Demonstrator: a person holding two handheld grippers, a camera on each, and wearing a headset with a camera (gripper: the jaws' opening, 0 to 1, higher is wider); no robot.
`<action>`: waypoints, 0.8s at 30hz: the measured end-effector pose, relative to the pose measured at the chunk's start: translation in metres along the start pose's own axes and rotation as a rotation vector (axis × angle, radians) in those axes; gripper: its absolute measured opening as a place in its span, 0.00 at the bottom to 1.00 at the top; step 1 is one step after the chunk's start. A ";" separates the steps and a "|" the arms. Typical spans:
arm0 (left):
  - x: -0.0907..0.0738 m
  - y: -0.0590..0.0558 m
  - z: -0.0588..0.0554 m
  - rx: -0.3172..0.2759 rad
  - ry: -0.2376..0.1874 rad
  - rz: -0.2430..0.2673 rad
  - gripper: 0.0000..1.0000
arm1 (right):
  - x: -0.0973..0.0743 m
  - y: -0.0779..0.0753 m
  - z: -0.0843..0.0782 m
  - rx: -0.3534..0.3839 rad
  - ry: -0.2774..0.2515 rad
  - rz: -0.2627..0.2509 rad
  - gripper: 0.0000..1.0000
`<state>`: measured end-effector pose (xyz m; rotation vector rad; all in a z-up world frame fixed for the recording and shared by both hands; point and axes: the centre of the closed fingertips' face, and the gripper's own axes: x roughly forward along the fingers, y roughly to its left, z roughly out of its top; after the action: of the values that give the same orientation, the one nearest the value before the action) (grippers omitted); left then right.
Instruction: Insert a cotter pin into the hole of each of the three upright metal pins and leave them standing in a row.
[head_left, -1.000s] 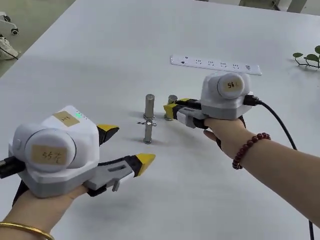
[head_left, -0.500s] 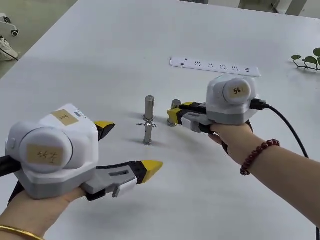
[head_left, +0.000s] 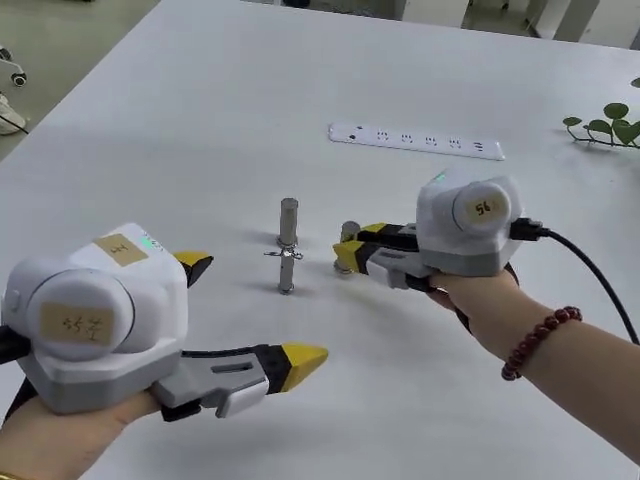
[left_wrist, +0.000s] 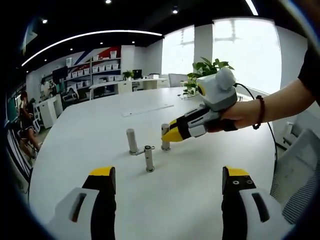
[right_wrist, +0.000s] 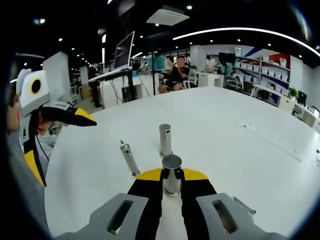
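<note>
Three short metal pins stand mid-table. The tall bare pin (head_left: 288, 221) (left_wrist: 131, 141) (right_wrist: 165, 139) is farthest back. In front of it, a second pin (head_left: 286, 271) (left_wrist: 149, 158) (right_wrist: 129, 157) carries a cotter pin crosswise near its top. My right gripper (head_left: 349, 256) (left_wrist: 176, 135) (right_wrist: 172, 177) is shut on the third pin (head_left: 348, 232) (left_wrist: 165, 136) (right_wrist: 172, 164), which stands upright to the right of the other two. My left gripper (head_left: 248, 311) (left_wrist: 169, 184) hangs open near the front left, apart from the pins, with nothing between its fingers.
A white power strip (head_left: 415, 140) lies farther back on the white table (head_left: 200, 120). A green plant (head_left: 603, 124) sits at the far right edge. A small metal piece (right_wrist: 242, 204) lies on the table beside the right gripper. A black cable trails from the right gripper.
The head camera has shifted. My right gripper stays shut on its pin and has edged slightly right, away from the other two. The left gripper has drifted a little lower.
</note>
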<state>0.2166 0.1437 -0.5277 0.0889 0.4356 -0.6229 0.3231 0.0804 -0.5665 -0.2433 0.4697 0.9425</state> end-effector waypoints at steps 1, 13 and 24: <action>0.000 0.000 0.000 -0.002 0.000 0.001 0.88 | -0.001 0.001 -0.001 -0.001 0.001 0.001 0.07; -0.008 -0.002 -0.005 -0.004 0.019 0.020 0.88 | -0.024 0.024 -0.014 -0.021 0.016 0.030 0.08; -0.010 -0.006 -0.005 -0.001 0.019 0.015 0.87 | -0.034 0.040 -0.022 -0.028 0.015 0.029 0.08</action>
<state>0.2034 0.1453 -0.5279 0.0975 0.4533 -0.6073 0.2674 0.0703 -0.5693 -0.2693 0.4750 0.9771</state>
